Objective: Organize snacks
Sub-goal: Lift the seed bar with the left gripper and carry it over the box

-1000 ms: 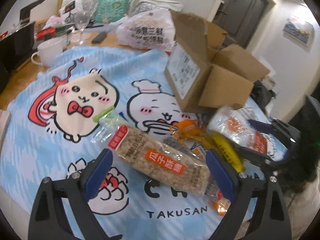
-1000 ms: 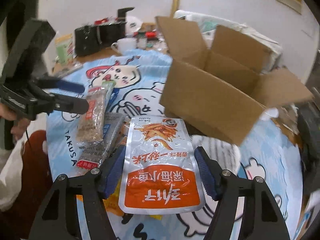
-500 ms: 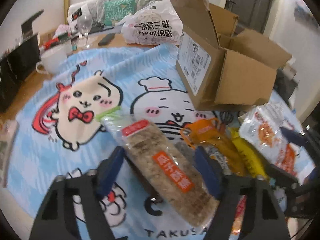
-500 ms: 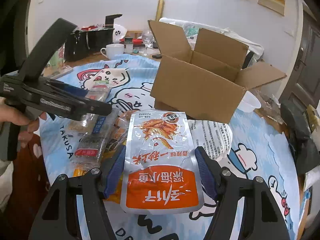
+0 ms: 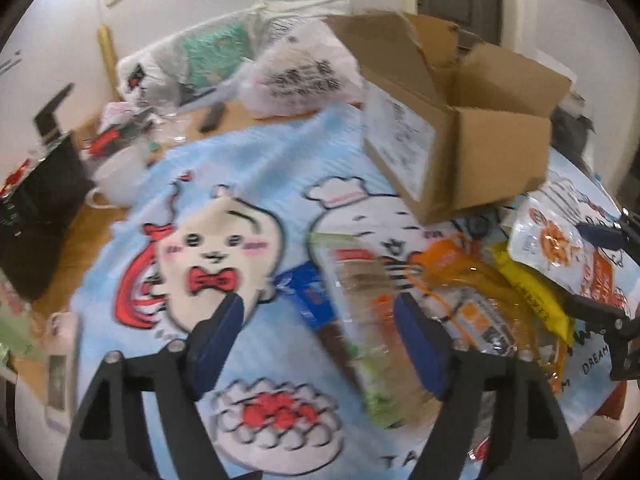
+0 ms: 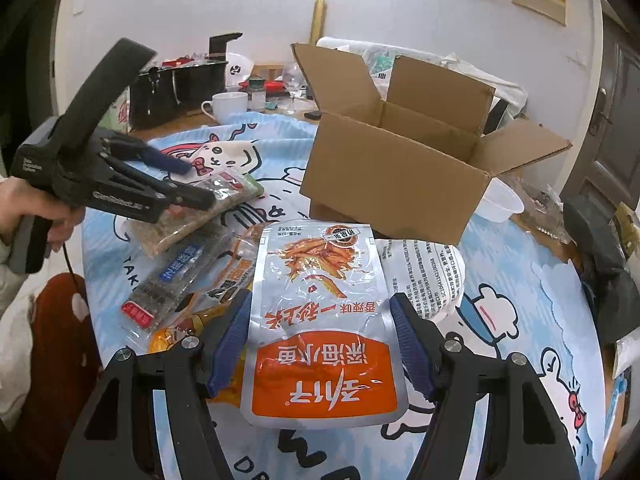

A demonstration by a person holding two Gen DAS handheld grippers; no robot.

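Observation:
An open cardboard box [image 6: 396, 184] [image 5: 452, 148] stands on the blue cartoon cloth [image 5: 248, 184]. My right gripper [image 6: 320, 340] is shut on a silver-and-orange fish snack pouch [image 6: 320, 320], held above the cloth in front of the box. My left gripper [image 5: 316, 332] holds a long clear sesame-bar pack [image 5: 360, 312] [image 6: 192, 216] between its pads, lifted off the pile; the view is blurred. The left gripper also shows in the right wrist view [image 6: 188, 184].
A dark bar pack with blue label [image 6: 176, 280], orange packets [image 5: 464, 280] and a yellow packet [image 5: 536, 296] lie on the cloth. A white printed pouch [image 6: 424, 276] lies by the box. A mug [image 6: 224, 106], wine glass [image 6: 294, 88], plastic bags [image 5: 296, 76] and black appliances stand behind.
My left gripper closed on the sesame-bar pack and lifted it off the pile, uncovering the blue-labelled pack. My right gripper kept the fish pouch and rose slightly.

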